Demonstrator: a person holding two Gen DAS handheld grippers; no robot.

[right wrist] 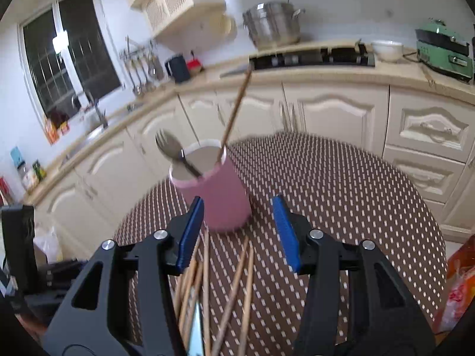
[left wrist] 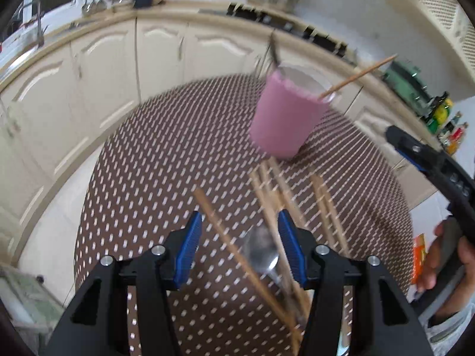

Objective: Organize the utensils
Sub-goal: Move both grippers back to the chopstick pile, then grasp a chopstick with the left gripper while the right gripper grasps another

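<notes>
Hovering over desk (left wrist: pixel 142 163), left tool (left wrist: pixel 237 246) about half open, gripping nothing; spoon (left wrist: pixel 261 252) and chopsticks (left wrist: pixel 267 195) lie below between pads, long axes running toward pink cup (left wrist: pixel 285 115). Right tool (right wrist: pixel 239 231) half open, empty. Cup near far desk edge; fork (right wrist: pixel 172 151), one chopstick (right wrist: pixel 234 112) leaning inside.

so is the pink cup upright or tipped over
Upright: the pink cup stands on its base on the table, open rim up, with a fork and chopstick leaning inside.
</notes>
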